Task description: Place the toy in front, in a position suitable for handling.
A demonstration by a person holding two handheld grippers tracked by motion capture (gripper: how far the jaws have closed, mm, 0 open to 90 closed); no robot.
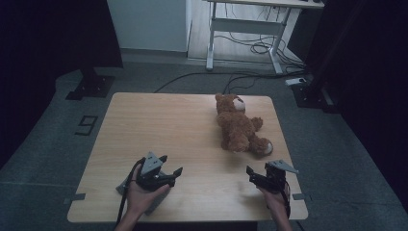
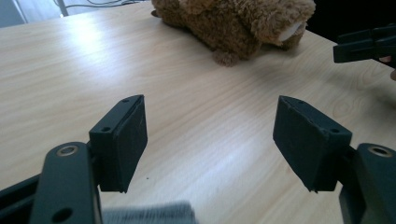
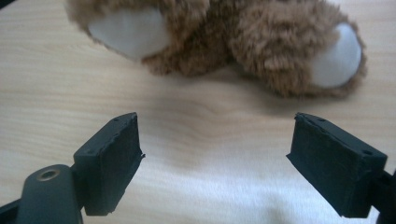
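A brown teddy bear lies on the right half of the wooden table, head toward the far edge and white-soled feet toward me. My left gripper is held above the table's near left part, open and empty, well short of the bear. In the left gripper view its pads stand wide apart over bare wood, with the bear beyond them. My right gripper hovers just in front of the bear's feet, open, with nothing between its fingers. In the right gripper view the bear lies just past its jaws.
The right gripper shows at the right edge of the left gripper view. Beyond the table stand a white-legged desk with cables on the floor and black stand bases at the left and right. The table's edges lie close to both hands.
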